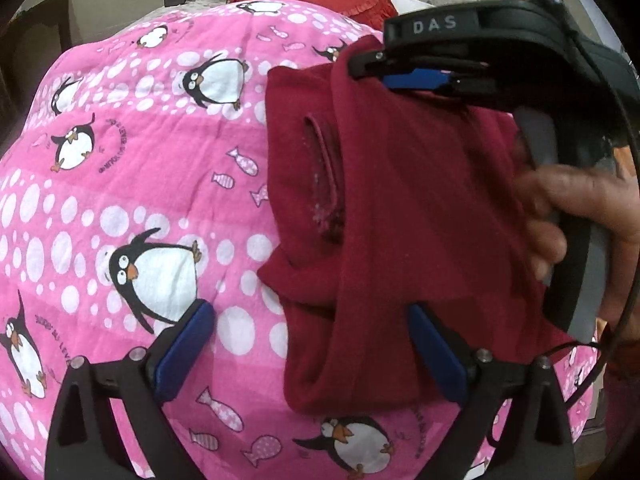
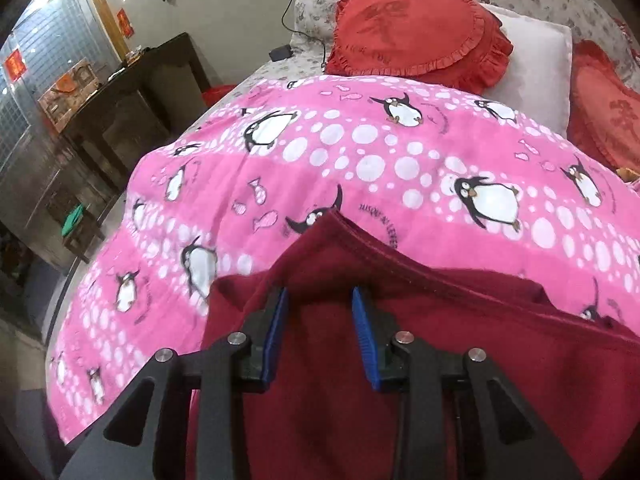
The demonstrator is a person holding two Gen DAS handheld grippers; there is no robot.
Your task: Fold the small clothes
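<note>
Pink penguin blanket (image 2: 400, 168) covers the bed; the maroon garment (image 1: 400, 208) lies at its 3 o'clock side (soft, light, floppy). Right gripper (image 1: 370, 65) pinches its hemmed edge, the best hold; left gripper (image 1: 310, 312) gapes wide, empty

The right gripper (image 2: 320, 300) pinches a dark red garment (image 2: 460, 360) at six o'clock, over the pink penguin-print blanket (image 2: 360, 160).
</note>
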